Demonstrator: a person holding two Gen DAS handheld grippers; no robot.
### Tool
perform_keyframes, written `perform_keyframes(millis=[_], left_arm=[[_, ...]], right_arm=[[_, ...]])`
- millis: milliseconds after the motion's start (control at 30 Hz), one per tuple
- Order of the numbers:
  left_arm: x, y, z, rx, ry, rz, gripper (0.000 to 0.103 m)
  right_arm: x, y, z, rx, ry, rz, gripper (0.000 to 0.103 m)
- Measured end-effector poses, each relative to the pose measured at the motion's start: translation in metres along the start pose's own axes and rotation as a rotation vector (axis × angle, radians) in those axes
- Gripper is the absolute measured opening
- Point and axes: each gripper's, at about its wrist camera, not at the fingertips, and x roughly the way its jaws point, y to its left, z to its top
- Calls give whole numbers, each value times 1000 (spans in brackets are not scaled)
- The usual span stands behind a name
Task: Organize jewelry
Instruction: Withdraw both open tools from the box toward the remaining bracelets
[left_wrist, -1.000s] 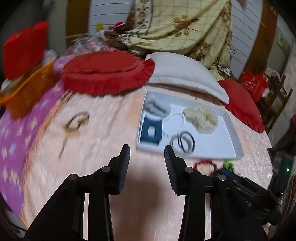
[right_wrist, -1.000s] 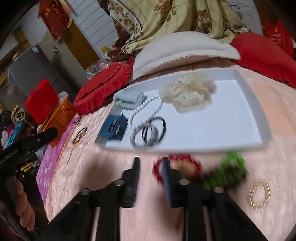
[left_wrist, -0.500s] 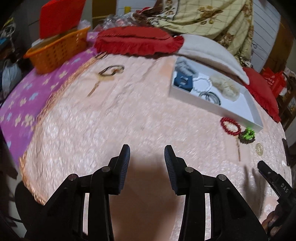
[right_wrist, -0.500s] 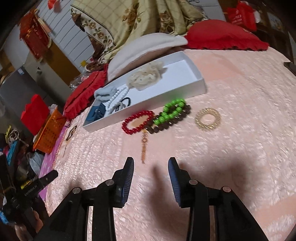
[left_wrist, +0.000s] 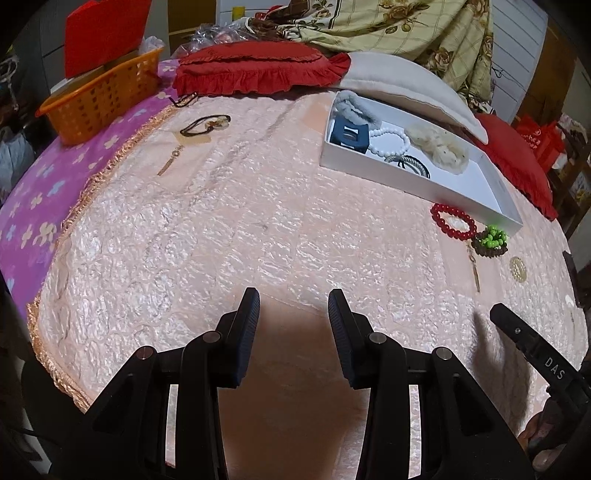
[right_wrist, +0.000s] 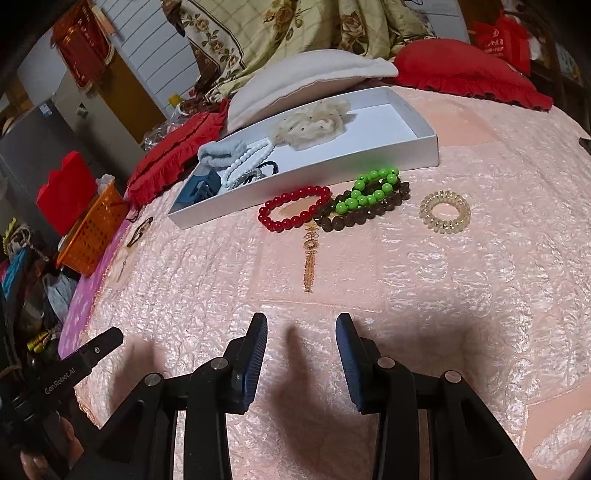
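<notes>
Hovering low over the pink quilted bedspread (right_wrist: 461, 295), both tools idle: right tool (right_wrist: 301, 325) with jaws apart and empty, left tool (left_wrist: 291, 299) likewise apart and holding nothing.

Near to far, in the right wrist view:
- gold tassel earring (right_wrist: 309, 258) loose on the bedspread, nearest the right tool
- red bead bracelet (right_wrist: 293, 207), green bead bracelet (right_wrist: 365, 192) lying on a brown bead bracelet (right_wrist: 365, 214), and a clear coil hair tie (right_wrist: 444, 211), all just outside the white tray (right_wrist: 406, 155)
- in the tray: blue claw clip (left_wrist: 349, 136), white bead bracelet (left_wrist: 391, 142), black hair ties (left_wrist: 413, 162), cream scrunchie (right_wrist: 310, 123), grey scrunchie (right_wrist: 221, 151)

Far left, still out: a dark hair tie with a charm (left_wrist: 205, 123) and a second gold earring (left_wrist: 170, 160).

Judgement: roughly half done; about seven pieces left to tray.
</notes>
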Motion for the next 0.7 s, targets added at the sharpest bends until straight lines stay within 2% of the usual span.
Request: perform_keyframes(millis=[167,700], left_arm=[[2,-6,-4,8,13,-1,38],[-11,-17,-9,34,-17,-6,38]], right_arm=[[3,-5,-3,15,6,2,37],[-9,-5,-5,18,-26,-2,37]])
